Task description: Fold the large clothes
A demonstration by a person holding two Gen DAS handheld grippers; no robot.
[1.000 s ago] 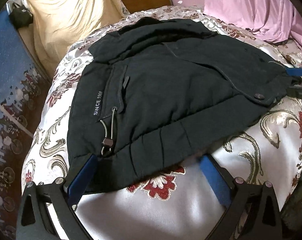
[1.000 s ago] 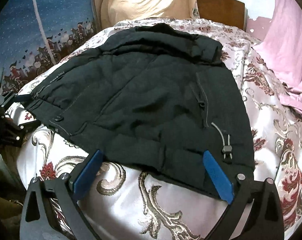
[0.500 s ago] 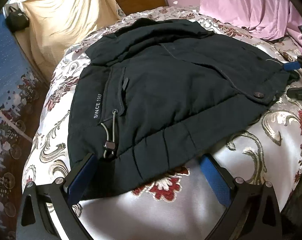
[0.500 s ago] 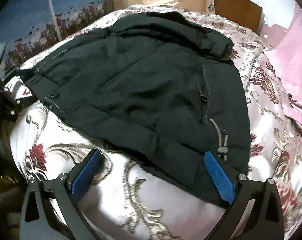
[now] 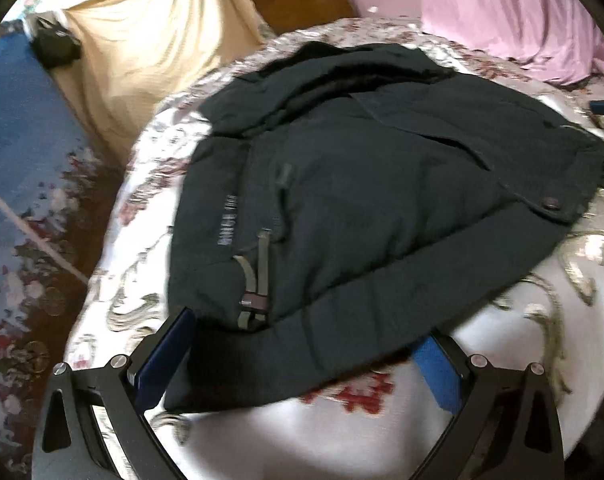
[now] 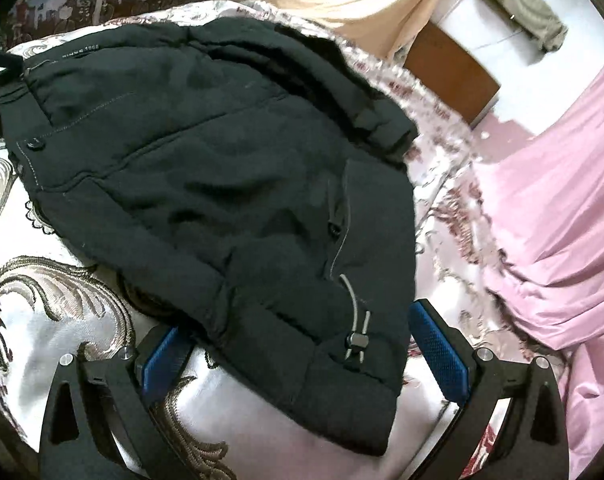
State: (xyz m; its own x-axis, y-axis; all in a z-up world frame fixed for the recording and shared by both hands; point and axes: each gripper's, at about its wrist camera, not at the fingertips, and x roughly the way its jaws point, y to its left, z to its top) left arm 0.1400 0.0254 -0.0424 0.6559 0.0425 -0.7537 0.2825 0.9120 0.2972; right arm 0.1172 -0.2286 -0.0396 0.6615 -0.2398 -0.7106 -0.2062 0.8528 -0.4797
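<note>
A large black padded jacket (image 5: 362, 208) lies spread on a floral satin bedspread (image 5: 542, 340); it also shows in the right wrist view (image 6: 206, 184). My left gripper (image 5: 302, 340) is open, its blue-padded fingers (image 5: 438, 376) straddling the jacket's hem corner by the drawcord toggle (image 5: 256, 302). My right gripper (image 6: 298, 336) is open too, its fingers (image 6: 438, 348) on either side of the opposite hem corner and its toggle (image 6: 356, 340). Neither grips the cloth.
A pink sheet (image 6: 562, 220) lies bunched on the bed's right side. A beige cloth (image 5: 150, 48) hangs over the far end beside a wooden headboard (image 5: 302, 4). A blue patterned cloth (image 5: 18, 168) runs along the bed's left side.
Both grippers have moved forward over the hem, so the jacket's two near corners now sit between the open fingers. The right view has swung rightward. The jacket itself lies unmoved.
</note>
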